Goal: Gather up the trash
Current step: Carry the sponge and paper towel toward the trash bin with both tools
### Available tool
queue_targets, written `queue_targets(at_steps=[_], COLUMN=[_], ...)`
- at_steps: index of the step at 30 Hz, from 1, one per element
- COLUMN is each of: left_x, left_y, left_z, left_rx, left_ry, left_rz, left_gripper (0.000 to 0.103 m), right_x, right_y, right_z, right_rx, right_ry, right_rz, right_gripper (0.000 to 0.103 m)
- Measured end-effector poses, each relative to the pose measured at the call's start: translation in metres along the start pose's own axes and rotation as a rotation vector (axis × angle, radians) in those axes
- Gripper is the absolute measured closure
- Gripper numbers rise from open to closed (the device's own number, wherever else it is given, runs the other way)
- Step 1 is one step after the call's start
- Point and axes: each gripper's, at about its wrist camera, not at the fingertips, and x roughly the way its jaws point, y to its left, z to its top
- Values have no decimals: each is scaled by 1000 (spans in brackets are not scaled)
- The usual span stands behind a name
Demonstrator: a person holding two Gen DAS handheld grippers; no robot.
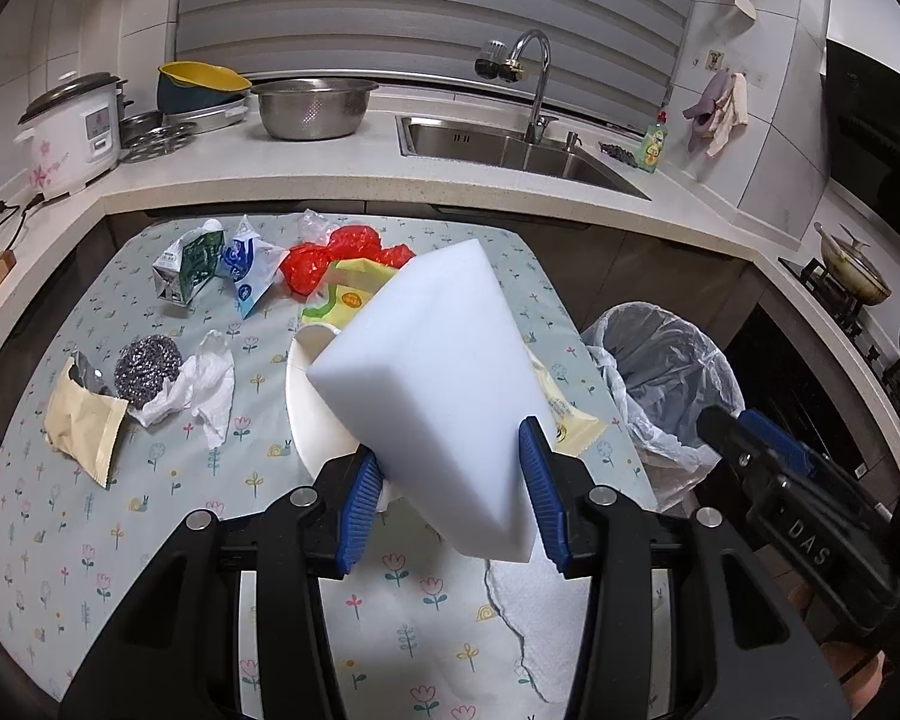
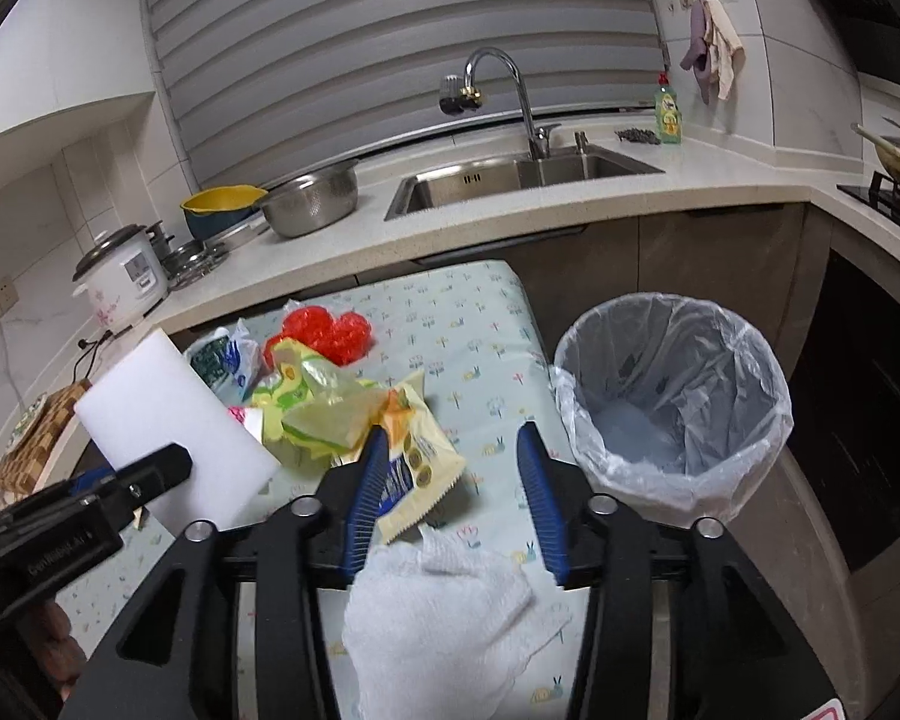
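My left gripper (image 1: pixel 453 480) is shut on a white foam sponge block (image 1: pixel 438 384), held tilted above the table; the block also shows in the right wrist view (image 2: pixel 168 414). My right gripper (image 2: pixel 450 480) is open and empty above the table, near a yellow snack wrapper (image 2: pixel 414 462) and a crumpled white paper towel (image 2: pixel 444 606). The bin with a clear liner (image 2: pixel 672 384) stands right of the table and also shows in the left wrist view (image 1: pixel 660 384). More trash lies on the table: a red plastic bag (image 1: pixel 312 264), milk cartons (image 1: pixel 192 264), a steel scourer (image 1: pixel 147 369), a beige pouch (image 1: pixel 84 426).
The floral-cloth table (image 1: pixel 60 540) stands against the kitchen counter (image 1: pixel 330 168). A sink (image 2: pixel 510 174), steel bowl (image 2: pixel 312 204) and rice cooker (image 1: pixel 72 132) are on the counter. A white plate (image 1: pixel 312 420) sits under the sponge. A stove with a pan (image 1: pixel 852 270) is at far right.
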Motion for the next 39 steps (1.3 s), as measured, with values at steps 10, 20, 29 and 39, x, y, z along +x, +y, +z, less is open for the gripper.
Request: queue_targets(at_steps=[10, 20, 29, 39], left_x=[20, 34, 34, 28], left_y=[25, 29, 37, 5], left_z=[-34, -51, -51, -24], left_rx=[8, 10, -1, 39], left_ry=[82, 125, 125, 69], left_rz=[53, 75, 99, 45], left_gripper=[60, 60, 60, 60], right_x=[51, 56, 41, 14], right_y=[4, 14, 2, -21], right_z=[-82, -96, -76, -13], right_rx=[-8, -99, -38, 8], right_ry=[223, 244, 191, 36], right_rz=[-39, -108, -86, -89], right_gripper=[40, 76, 99, 100])
